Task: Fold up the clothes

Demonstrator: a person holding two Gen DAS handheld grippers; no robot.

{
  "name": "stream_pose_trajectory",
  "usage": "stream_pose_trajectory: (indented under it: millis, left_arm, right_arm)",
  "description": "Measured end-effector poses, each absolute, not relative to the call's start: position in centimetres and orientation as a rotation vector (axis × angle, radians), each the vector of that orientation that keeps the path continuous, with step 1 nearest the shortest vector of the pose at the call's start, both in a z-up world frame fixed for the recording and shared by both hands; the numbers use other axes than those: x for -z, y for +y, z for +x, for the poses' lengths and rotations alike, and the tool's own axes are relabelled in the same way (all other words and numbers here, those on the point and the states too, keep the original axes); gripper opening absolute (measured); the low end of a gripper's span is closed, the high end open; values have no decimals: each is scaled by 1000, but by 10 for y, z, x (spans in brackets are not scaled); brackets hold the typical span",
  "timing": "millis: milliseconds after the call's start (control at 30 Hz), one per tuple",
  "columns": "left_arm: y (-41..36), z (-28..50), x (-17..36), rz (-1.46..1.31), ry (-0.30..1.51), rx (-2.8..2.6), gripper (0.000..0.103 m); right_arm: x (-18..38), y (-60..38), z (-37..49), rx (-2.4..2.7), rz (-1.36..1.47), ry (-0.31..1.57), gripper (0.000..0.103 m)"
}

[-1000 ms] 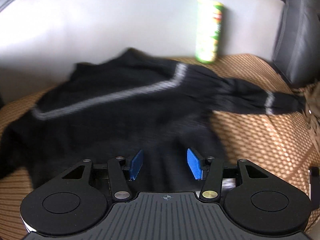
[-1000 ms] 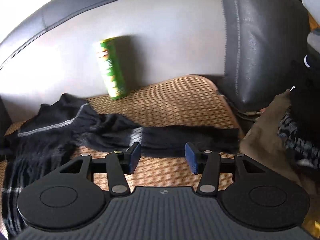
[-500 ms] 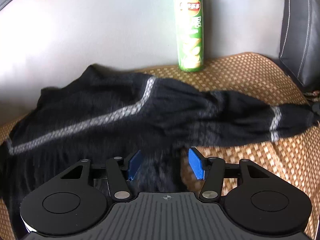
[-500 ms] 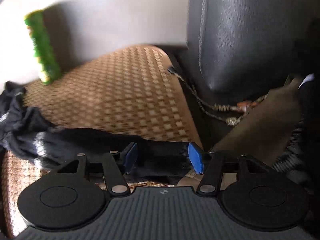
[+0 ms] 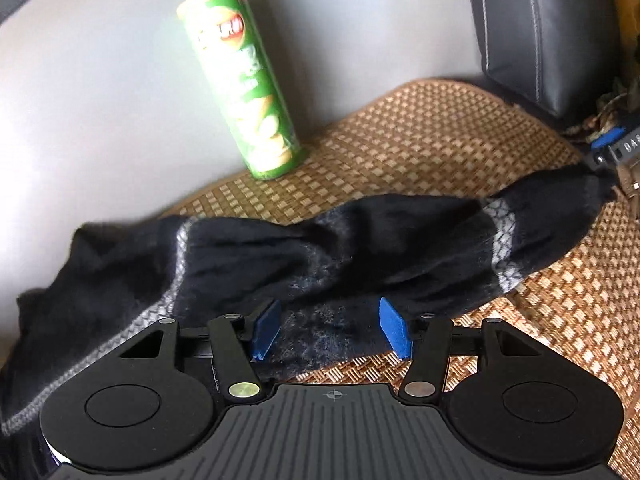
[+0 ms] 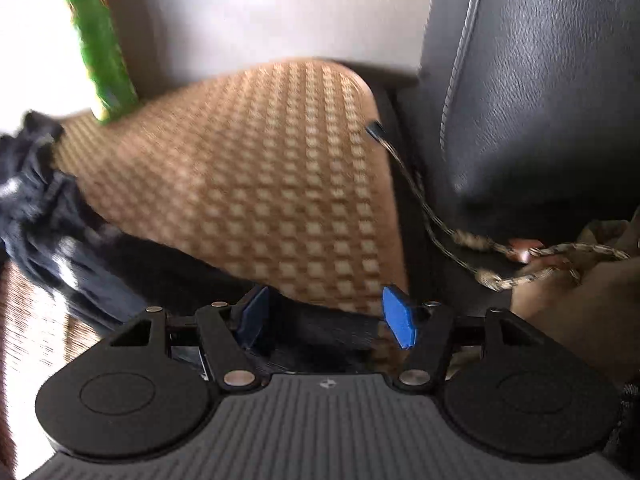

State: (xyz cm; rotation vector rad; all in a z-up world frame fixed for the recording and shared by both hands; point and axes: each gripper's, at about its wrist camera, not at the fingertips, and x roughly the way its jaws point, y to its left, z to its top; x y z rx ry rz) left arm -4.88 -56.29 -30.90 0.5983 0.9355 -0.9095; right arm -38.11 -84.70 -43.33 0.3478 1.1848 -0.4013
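- Since the earlier frames, both views have closed in on the stretched-out sleeve of the black sweater [image 5: 280, 256]; the left view has shifted from the sweater's body to the sleeve, the right view to the cuff end at the mat's edge.
- Left hand-held gripper [image 5: 328, 328]: jaws wide, having just opened slightly further; sleeve fabric lies between the blue pads, which do not press it.
- Right hand-held gripper [image 6: 324, 320]: jaws wide, having just been opening; the dark cuff sits between them, ungripped.
- The sweater lies on the woven mat [image 5: 460, 140] over the sofa seat, sleeve extended toward the dark cushion [image 5: 540, 28].
- Risk: the loose knit may bunch or be caught in a single layer when the jaws close, skewing the fold.
- Risk: the green canister [image 5: 240, 80] stands just behind the sleeve; a swept sleeve could topple it.
- Risk: the braided cord [image 6: 480, 256] beside the cuff could snag the right gripper.
- Hidden: the sweater's body is cut off at the left; the right view is motion-blurred; the cuff's tip is masked by the gripper body.
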Motion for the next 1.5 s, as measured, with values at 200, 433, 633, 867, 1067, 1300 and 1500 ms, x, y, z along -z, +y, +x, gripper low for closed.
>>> stream_pose_trajectory:
  millis: [200, 433, 633, 867, 1067, 1300, 1500]
  left_arm:
    - [-558, -35, 320, 549, 1011, 884, 69]
    - [-556, -32, 331, 566, 1046, 875, 69]
    - [-546, -35, 316, 518, 1019, 889, 69]
    - [-564, -44, 308, 485, 998, 957, 72]
    - [-581, -51, 322, 508, 1021, 975, 72]
    - [-580, -53, 339, 508, 1046, 965, 73]
    - [-580, -55, 342, 514, 1036, 973, 77]
  right_arm:
    - [413, -820, -376, 373, 245, 1278, 8]
    - [449, -795, -371, 372, -161, 1637, 12]
    - [412, -796, -372, 436, -51, 1476, 68]
    - [370, -813, -384, 520, -38, 1301, 63]
    - [374, -809, -371, 245, 104, 1251, 59]
    - [396, -797, -323, 57, 274, 1106, 58]
    - [424, -781, -289, -110, 207, 1224, 45]
